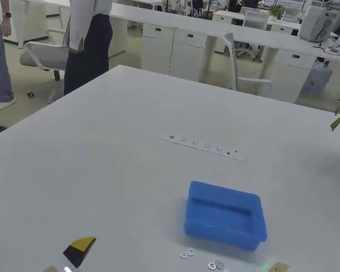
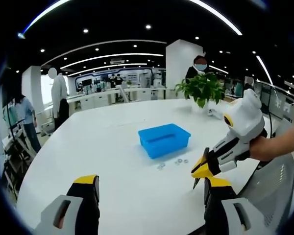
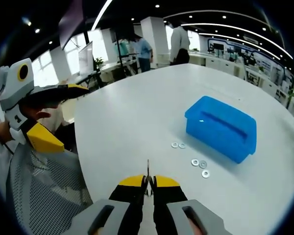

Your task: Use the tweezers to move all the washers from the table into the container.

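Our right gripper (image 3: 148, 182) pinches the tweezers (image 3: 148, 169); left gripper (image 2: 151, 180) jaws spread, empty. We'd go in low at the washers (image 3: 178, 145) at 2 o'clock.

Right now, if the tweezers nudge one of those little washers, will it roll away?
Probably slide rather than roll: the washers lie flat on the smooth white table. Being small, thin rings, they look light, so a nudge may skate them off. Flat against the surface, they seem awkward for the tweezers to get under.

Five washers (image 3: 195, 162), one blue container (image 3: 220, 127) and one pair of tweezers (image 3: 148, 170) at one table (image 3: 137, 107).
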